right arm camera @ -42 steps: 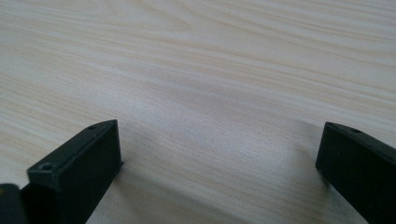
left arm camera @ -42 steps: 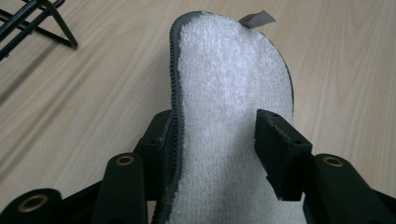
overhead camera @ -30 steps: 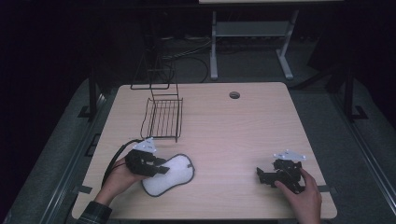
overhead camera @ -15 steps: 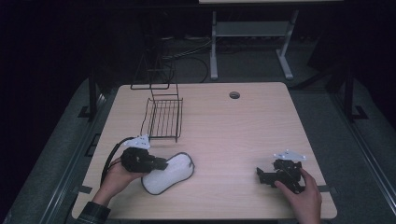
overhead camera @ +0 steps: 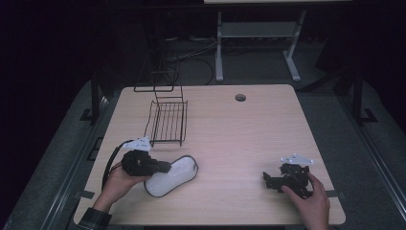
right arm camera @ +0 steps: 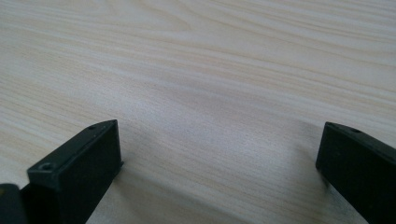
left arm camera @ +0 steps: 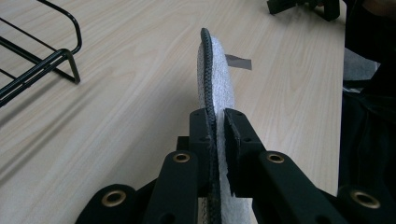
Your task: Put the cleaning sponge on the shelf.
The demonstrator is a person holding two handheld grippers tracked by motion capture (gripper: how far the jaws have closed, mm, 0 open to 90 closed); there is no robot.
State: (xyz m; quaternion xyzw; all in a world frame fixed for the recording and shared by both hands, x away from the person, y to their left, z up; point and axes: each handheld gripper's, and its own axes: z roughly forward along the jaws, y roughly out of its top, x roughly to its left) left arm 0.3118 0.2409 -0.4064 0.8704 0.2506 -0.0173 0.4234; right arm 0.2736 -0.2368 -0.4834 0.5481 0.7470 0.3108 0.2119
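Note:
A white insole with a dark braided rim (overhead camera: 172, 175) lies near the table's front left, its near end pinched by my left gripper (overhead camera: 165, 167). In the left gripper view the insole (left arm camera: 215, 79) stands on edge between the two jaws, and my left gripper (left arm camera: 217, 122) is shut on it. My right gripper (overhead camera: 266, 179) rests low at the front right of the table. In the right gripper view my right gripper (right arm camera: 219, 154) is open, with bare wood between its jaws.
A black wire rack (overhead camera: 167, 120) stands at the back left of the wooden table (overhead camera: 249, 134), just beyond the left gripper; its corner appears as wire rack (left arm camera: 42, 60) in the left gripper view. A cable hole (overhead camera: 240, 97) sits near the far edge.
My left gripper has drawn back toward the person's left, pulling the insole's near end with it and tipping it on edge. The right gripper stays put.

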